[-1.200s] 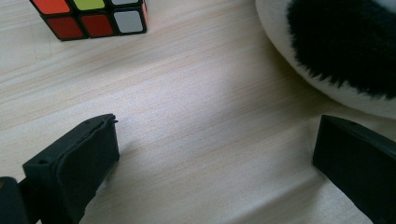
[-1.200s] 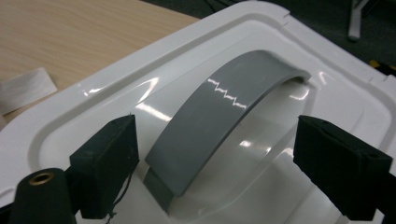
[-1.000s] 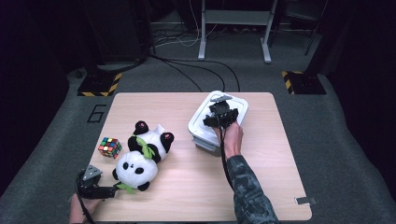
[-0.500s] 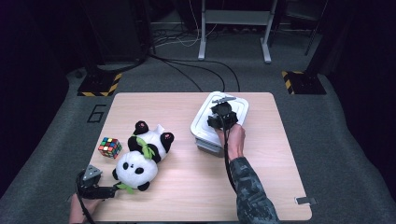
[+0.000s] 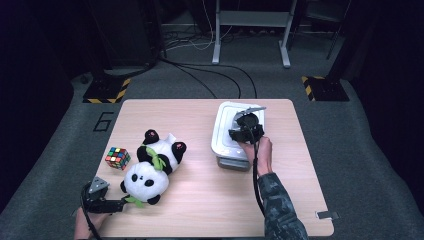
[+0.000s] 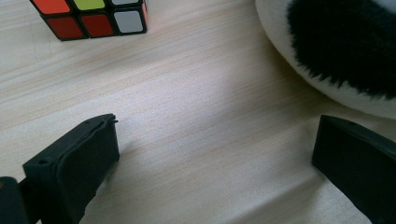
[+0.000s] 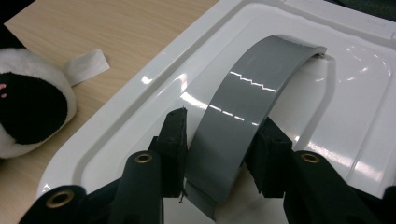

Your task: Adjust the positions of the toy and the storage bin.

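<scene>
We have just been closing our right gripper (image 7: 218, 140) on the grey handle (image 7: 247, 107) of the white box lid (image 5: 227, 131) at the table's (image 5: 200, 200) right. Our left gripper (image 6: 215, 158) rests wide open beside the panda (image 5: 150, 172).

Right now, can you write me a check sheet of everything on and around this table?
Surface: light wooden table, bare wood between things.
Job's things: white lidded box with a grey handle arching over its lid.
Clutter: panda plush lying down; colour cube beside it; small white tag by the panda.
Grippers: right gripper has just been closing, jaws either side of the grey handle and pressing on it; left gripper open over bare wood near the panda.
Cables: black cables on the floor.
Surroundings: grey carpet, yellow-black striped blocks, metal stand.
</scene>
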Available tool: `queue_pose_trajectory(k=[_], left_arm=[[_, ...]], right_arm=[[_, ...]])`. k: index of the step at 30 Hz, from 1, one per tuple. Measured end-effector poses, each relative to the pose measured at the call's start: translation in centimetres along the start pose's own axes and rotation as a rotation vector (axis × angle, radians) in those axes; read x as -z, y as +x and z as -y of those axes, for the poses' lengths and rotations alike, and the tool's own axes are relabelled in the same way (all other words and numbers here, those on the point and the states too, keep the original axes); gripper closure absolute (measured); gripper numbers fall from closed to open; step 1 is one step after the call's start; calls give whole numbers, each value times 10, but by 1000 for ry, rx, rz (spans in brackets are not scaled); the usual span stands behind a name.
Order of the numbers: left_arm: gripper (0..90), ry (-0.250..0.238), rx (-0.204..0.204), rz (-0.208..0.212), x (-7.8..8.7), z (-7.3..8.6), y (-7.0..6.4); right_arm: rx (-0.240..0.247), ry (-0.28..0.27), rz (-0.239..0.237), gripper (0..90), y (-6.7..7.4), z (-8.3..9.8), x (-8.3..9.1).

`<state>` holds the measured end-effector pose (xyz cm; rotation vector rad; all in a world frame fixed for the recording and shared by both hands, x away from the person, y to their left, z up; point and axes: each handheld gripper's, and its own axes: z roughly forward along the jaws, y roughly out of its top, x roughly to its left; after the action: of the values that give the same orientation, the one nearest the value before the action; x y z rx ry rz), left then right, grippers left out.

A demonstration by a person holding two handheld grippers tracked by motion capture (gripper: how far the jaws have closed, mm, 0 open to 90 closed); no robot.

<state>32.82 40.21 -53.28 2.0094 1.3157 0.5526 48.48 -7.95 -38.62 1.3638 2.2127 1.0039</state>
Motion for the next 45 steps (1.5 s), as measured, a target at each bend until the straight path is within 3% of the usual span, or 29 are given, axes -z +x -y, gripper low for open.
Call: queue_pose_trajectory(k=[7, 14, 20, 22, 31, 33, 39, 45], left_arm=[[2, 0, -1, 0, 0, 0, 0], [1, 0, -1, 0, 0, 0, 0], [1, 0, -1, 0, 0, 0, 0], [1, 0, 0, 0, 0, 0, 0], [1, 0, 0, 0, 0, 0, 0], [2, 0, 0, 0, 0, 0, 0], [2, 0, -1, 0, 0, 0, 0], [2, 0, -1, 0, 0, 0, 0]], right_arm=[[30, 27, 12, 596, -2, 6, 11], [58, 23, 144, 402, 8, 0, 9], [80, 22, 278, 435, 15, -13, -2], [89, 27, 300, 467, 15, -16, -6], [73, 30, 283, 568, 10, -14, -6], [49, 30, 256, 585, 7, -12, -4], [34, 13, 185, 617, 3, -8, -1], [39, -2, 63, 652, -3, -2, 4]])
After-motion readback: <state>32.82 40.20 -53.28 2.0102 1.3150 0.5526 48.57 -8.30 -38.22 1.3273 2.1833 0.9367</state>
